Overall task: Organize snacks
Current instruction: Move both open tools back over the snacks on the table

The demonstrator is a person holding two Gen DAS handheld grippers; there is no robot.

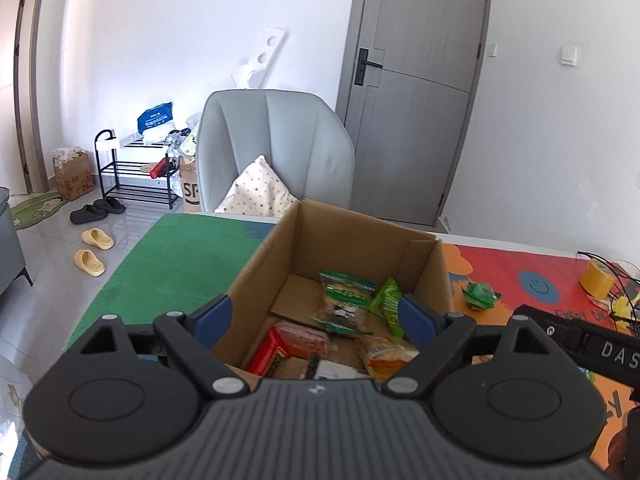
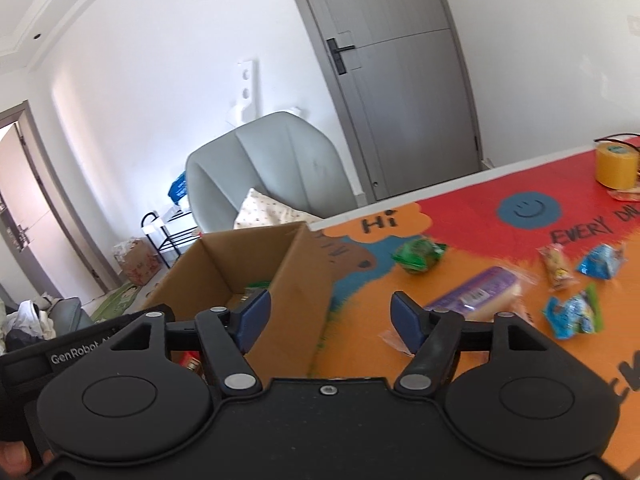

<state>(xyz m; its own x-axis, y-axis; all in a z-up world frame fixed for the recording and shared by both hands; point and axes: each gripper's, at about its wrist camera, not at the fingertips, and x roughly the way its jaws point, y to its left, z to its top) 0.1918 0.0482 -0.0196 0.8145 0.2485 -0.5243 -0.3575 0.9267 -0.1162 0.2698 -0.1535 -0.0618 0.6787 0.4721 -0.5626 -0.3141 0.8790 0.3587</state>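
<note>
Presently, one open cardboard box [image 1: 340,240] stands on the colourful table mat [image 2: 460,216], with both tongs near its near edge. Left gripper [image 1: 316,320]: jaws spread wide above the box, nothing between them. Right gripper [image 2: 328,316]: jaws likewise wide apart and empty, straddling the box's right wall.

Contents of the box, left wrist view: five packets can be counted, namely two green packets [image 1: 348,284] at the far side, one of them upright against the right wall, one red packet [image 1: 276,350] at the near left, one orange-yellow packet [image 1: 384,354] at the near right, and one clear-wrapped item at centre; further items may lie hidden beneath.

On the mat right of the box, right wrist view: one green packet [image 2: 418,255], one purple bar [image 2: 476,294], one pale wrapped snack [image 2: 557,266], two blue packets [image 2: 574,314]. One yellow tape roll [image 2: 616,166] stands at the far right.
</note>
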